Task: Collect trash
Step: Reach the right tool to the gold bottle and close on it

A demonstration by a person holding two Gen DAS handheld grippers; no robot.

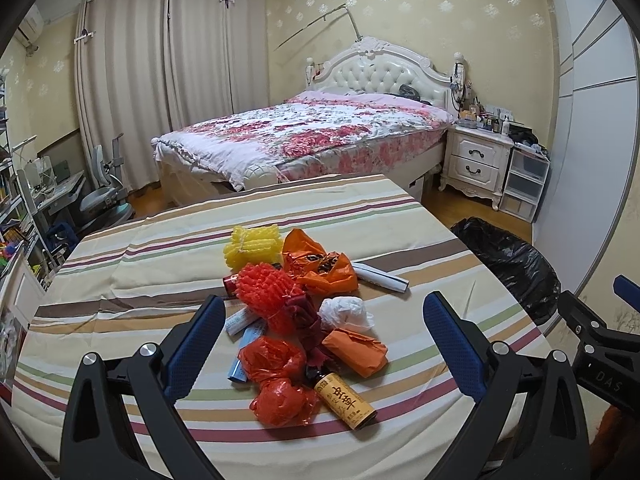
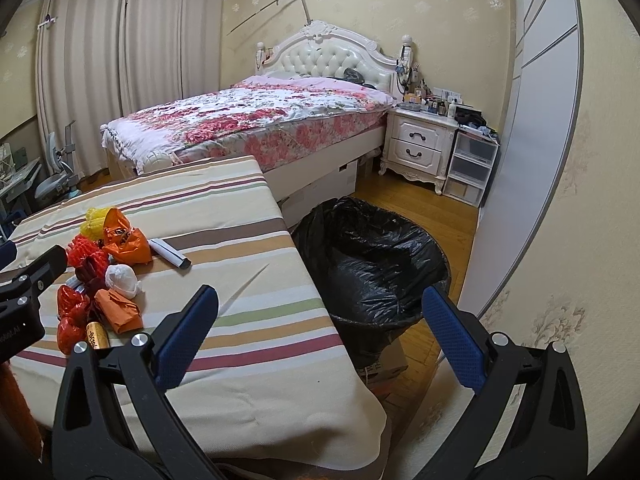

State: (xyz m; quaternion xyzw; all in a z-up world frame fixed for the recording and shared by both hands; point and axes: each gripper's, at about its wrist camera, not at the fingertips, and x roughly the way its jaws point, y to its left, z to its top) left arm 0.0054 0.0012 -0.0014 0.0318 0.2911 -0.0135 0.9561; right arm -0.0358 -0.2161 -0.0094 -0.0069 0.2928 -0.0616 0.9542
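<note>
Heaped on the striped table (image 1: 120,264) beside the black-lined bin (image 2: 372,256) for short carries: trash (image 1: 304,320), with left tongs (image 1: 324,340) and right tongs (image 2: 320,336) both wide, empty.

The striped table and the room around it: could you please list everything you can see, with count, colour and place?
plastic bags: four crumpled, orange and red, table middle
white bag: one, white, among the pile
foam nets: two, yellow and red, pile's far side
bottle: one, brown, near end of pile, lying down
paper roll: one, white, right of pile
table: one, striped cloth
bin: one, black liner, floor right of table
bed: one, floral cover, behind
nightstand: one, white, beside bed
left claw: open, over pile
right claw: open, nothing between its fingers
</note>
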